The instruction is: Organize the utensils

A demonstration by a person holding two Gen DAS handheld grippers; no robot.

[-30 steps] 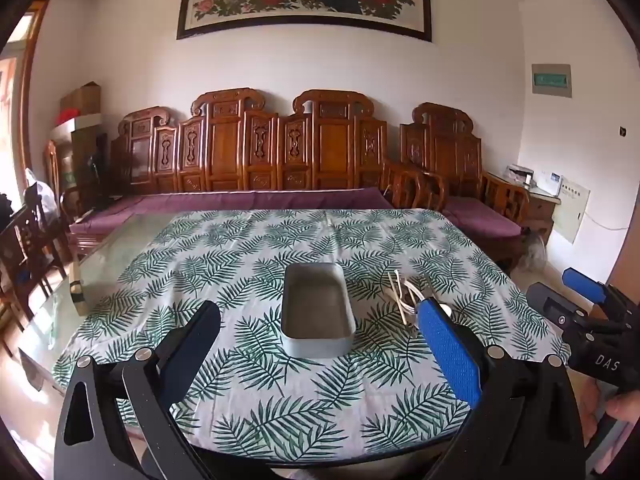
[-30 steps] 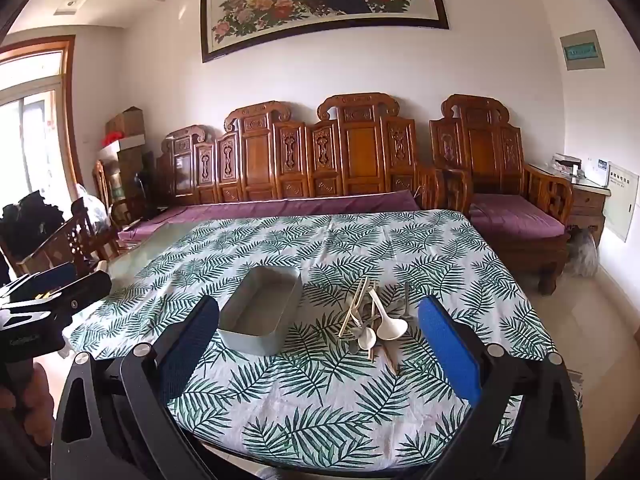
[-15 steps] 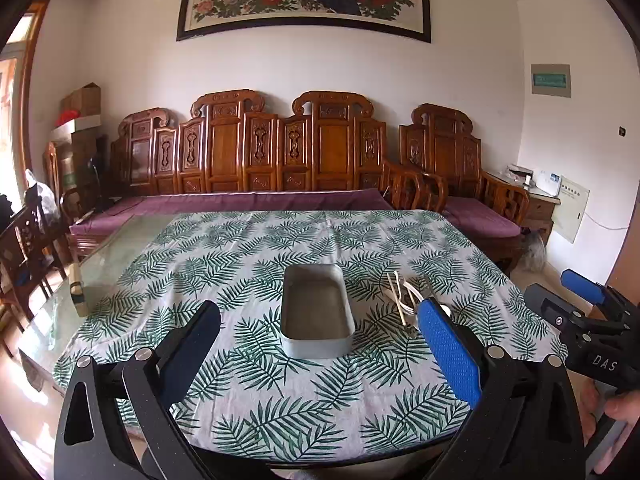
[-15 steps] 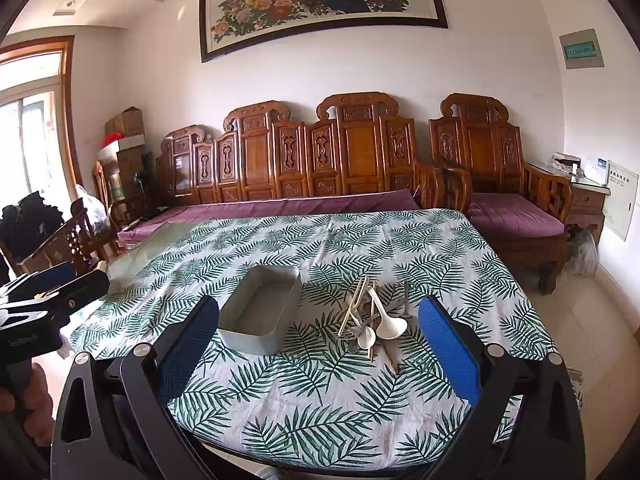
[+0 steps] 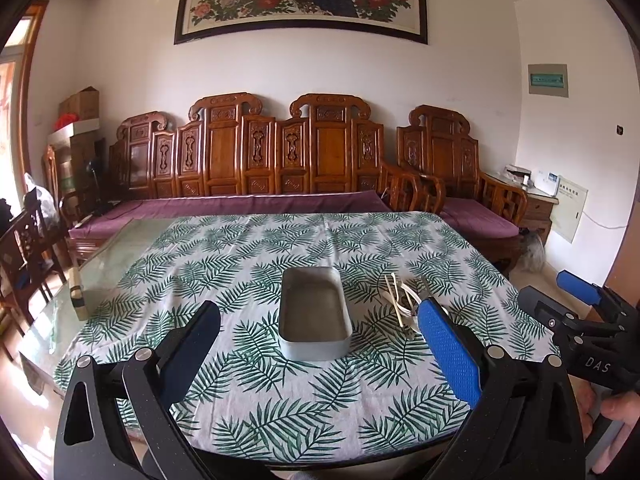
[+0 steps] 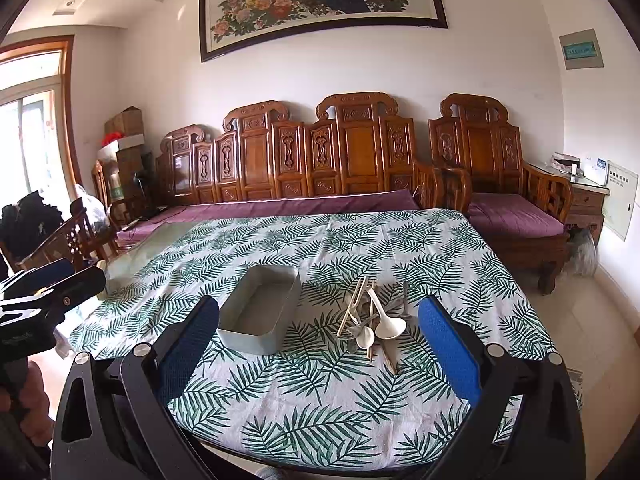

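A grey rectangular metal tray stands empty on the leaf-print tablecloth. Right of it lies a pile of utensils: white spoons, pale chopsticks and metal cutlery. My left gripper is open and empty, held above the table's near edge in front of the tray. My right gripper is open and empty, near the table's front edge, between tray and pile. Each gripper shows in the other's view: the right one, the left one.
Carved wooden benches with purple cushions line the far side of the table. A small object sits on the bare glass at the table's left edge. Wooden chairs stand to the left, a side cabinet to the right.
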